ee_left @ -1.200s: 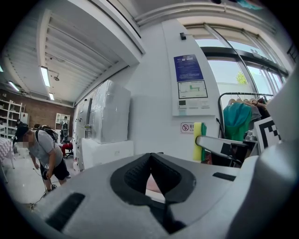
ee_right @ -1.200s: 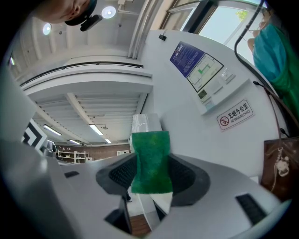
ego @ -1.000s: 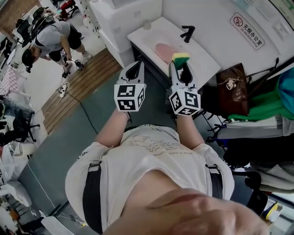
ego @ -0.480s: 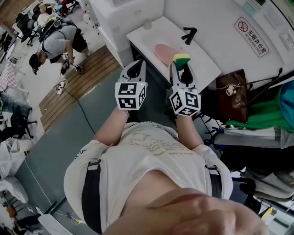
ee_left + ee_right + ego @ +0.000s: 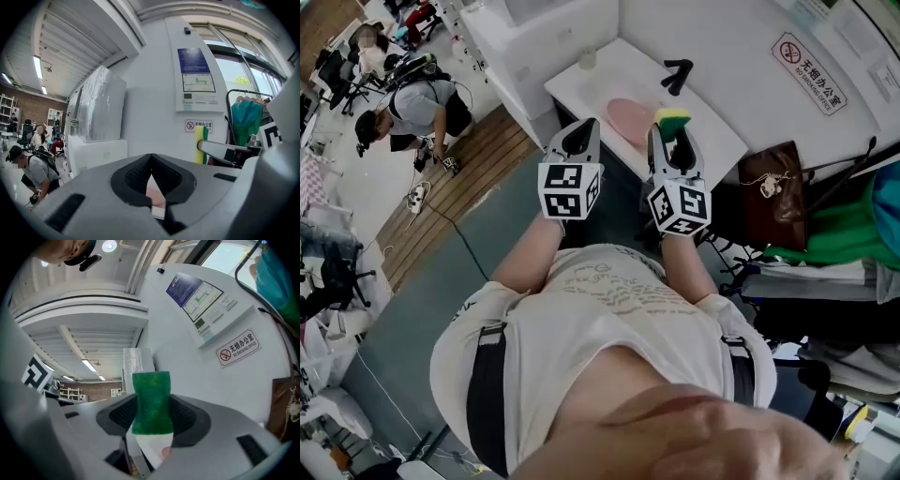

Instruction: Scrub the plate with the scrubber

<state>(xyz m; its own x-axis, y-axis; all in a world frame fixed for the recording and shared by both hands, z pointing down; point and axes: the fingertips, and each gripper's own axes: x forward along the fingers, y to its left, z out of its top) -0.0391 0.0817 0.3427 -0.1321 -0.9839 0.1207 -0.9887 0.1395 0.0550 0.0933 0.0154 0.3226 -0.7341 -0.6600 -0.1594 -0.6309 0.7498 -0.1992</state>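
Observation:
A pink plate [image 5: 630,118] lies in the white sink [image 5: 591,82] ahead of me, and a sliver of the plate [image 5: 154,195] shows between the left jaws. My right gripper [image 5: 672,133] is shut on the yellow and green scrubber [image 5: 669,120], held up in the air over the sink's near edge; the scrubber's green face [image 5: 151,402] stands upright between the pads. My left gripper [image 5: 578,142] is shut with nothing in it, level with the right one and just short of the sink. The scrubber [image 5: 200,144] also shows at the right of the left gripper view.
A black tap [image 5: 677,73] stands at the back of the sink. A white cabinet [image 5: 548,33] adjoins the sink on the left, a brown bag [image 5: 774,184] and green cloth [image 5: 855,217] hang on the right. People [image 5: 412,108] stand further off on the left floor.
Both grippers have risen slightly in the head view and the view has shifted; the sink and plate sit a little further left. The grip on the scrubber is unchanged.

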